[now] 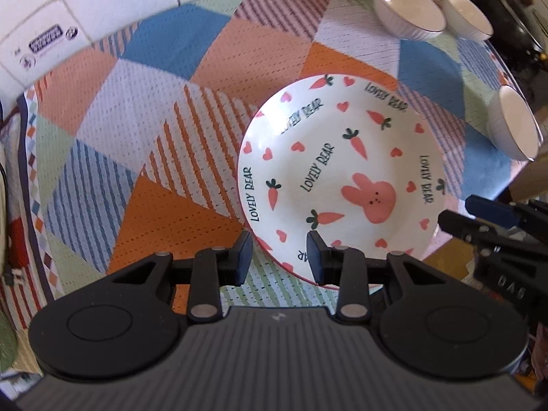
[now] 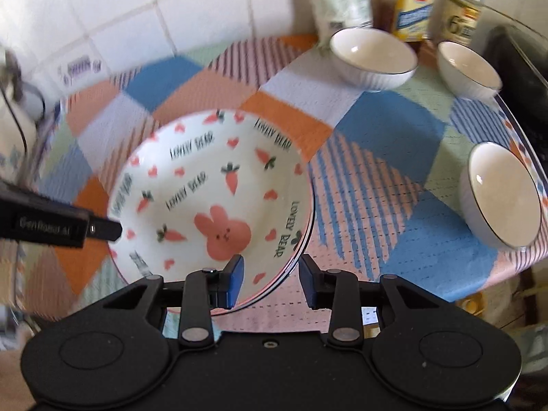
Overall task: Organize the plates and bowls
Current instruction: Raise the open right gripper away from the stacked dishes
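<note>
A white plate with a pink rabbit, carrots and "LOVELY BEAR" lettering [image 1: 339,174] lies on the patchwork tablecloth; in the right wrist view [image 2: 212,198] stacked rims show beneath its right edge. My left gripper [image 1: 279,260] is open, its jaws straddling the plate's near-left rim. My right gripper [image 2: 270,279] is open, its jaws either side of the plate's near-right rim. Three white ribbed bowls stand apart: one at the back [image 2: 373,58], one further right [image 2: 469,68], one near the right table edge [image 2: 500,195].
The patchwork tablecloth [image 1: 137,144] covers a round table against a white tiled wall [image 2: 154,10]. Packets and jars [image 2: 414,7] stand at the back. A dark appliance [image 1: 513,17] sits at the far right. The table's right edge drops off beside the nearest bowl.
</note>
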A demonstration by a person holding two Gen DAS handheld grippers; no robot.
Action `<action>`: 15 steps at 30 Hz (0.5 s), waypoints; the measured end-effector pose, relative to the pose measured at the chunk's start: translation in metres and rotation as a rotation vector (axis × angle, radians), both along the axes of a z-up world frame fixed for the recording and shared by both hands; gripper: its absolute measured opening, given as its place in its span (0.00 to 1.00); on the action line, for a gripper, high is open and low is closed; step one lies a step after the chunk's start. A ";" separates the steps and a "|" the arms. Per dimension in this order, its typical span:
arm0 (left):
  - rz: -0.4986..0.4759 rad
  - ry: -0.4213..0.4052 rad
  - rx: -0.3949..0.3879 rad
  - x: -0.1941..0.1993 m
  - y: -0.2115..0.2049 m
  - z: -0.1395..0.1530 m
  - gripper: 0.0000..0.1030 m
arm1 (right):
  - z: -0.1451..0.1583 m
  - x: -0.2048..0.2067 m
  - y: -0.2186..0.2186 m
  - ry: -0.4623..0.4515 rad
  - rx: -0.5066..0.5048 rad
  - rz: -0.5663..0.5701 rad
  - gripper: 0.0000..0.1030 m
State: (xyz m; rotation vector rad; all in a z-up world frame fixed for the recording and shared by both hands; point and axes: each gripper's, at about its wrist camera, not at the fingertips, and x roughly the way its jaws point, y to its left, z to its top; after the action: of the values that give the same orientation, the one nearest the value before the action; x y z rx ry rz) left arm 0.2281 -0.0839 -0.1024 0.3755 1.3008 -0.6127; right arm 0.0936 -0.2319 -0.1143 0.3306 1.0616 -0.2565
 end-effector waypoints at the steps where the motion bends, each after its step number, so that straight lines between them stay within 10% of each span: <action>1: -0.009 -0.003 -0.001 -0.001 0.000 0.003 0.33 | 0.001 -0.006 -0.002 -0.022 0.003 -0.018 0.40; 15: -0.141 -0.042 -0.025 -0.044 -0.042 0.025 0.49 | 0.027 -0.074 -0.036 -0.221 -0.191 -0.070 0.55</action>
State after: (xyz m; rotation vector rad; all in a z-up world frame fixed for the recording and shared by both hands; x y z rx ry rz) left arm 0.1845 -0.1262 -0.0774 0.4596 1.2328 -0.7356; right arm 0.0200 -0.2681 -0.0874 0.2183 0.8019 -0.3726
